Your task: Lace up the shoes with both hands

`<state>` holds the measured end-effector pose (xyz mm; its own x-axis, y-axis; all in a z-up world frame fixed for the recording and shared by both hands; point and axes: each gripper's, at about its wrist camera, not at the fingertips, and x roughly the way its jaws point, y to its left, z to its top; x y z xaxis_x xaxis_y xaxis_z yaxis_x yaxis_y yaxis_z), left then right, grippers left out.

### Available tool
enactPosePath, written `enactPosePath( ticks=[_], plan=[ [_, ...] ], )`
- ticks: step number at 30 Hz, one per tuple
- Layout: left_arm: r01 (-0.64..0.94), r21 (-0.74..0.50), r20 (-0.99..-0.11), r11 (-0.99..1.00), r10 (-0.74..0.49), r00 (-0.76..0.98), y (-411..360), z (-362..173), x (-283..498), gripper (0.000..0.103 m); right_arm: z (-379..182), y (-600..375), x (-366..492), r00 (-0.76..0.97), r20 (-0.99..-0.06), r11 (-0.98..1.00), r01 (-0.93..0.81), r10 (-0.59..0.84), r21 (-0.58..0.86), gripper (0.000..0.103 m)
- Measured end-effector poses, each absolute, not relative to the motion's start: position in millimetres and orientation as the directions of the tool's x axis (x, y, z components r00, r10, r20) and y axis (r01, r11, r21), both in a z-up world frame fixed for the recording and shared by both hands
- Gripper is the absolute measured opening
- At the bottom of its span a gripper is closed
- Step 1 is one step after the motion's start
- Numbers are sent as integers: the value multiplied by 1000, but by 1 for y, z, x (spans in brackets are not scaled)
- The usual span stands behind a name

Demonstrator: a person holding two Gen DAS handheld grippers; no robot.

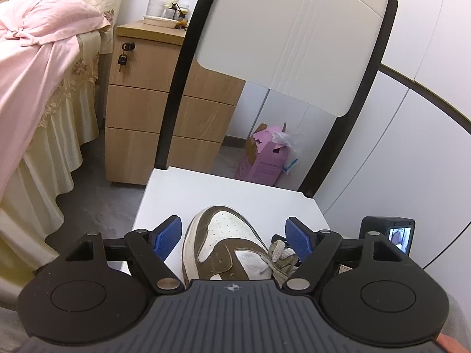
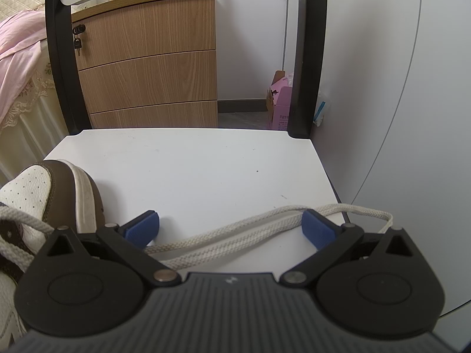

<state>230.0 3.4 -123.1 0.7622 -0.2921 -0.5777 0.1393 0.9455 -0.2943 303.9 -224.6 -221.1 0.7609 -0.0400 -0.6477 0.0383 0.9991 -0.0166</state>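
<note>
On the white chair seat (image 2: pixel 188 164), a brown-and-white shoe (image 1: pixel 226 247) is set between the wide-spread blue pads of the left gripper (image 1: pixel 234 236), untouched by either. A cream lace (image 2: pixel 235 232) is trailed across the seat between the parted pads of the right gripper (image 2: pixel 231 229), and nothing is gripped.

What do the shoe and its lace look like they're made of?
The shoe: apparently leather, with smooth white perforated panels and matte brown overlays that look like suede, on a scuffed whitish rubber-like sole. The lace: cream woven fabric, probably cotton or polyester, going by its visible braided texture and limp lie.
</note>
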Motion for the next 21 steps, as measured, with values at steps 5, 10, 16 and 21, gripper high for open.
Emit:
enactPosePath(
  ticks=[5, 10, 16, 21],
  plan=[
    [131, -247, -564, 960, -252, 787, 1, -122, 228, 81, -221, -224, 304, 761, -648, 999, 39, -40, -17, 103],
    [102, -154, -552, 983, -171, 816, -5, -121, 224, 81, -221, -225, 304, 761, -648, 999, 38, -40, -17, 103],
    [98, -93, -527, 991, -132, 839, -11, -119, 219, 81, -221, -224, 304, 761, -648, 999, 39, -40, -17, 103],
    [123, -142, -541, 982, -181, 821, -11, -120, 219, 82, -221, -224, 304, 761, -648, 999, 38, -40, -17, 103]
  ],
)
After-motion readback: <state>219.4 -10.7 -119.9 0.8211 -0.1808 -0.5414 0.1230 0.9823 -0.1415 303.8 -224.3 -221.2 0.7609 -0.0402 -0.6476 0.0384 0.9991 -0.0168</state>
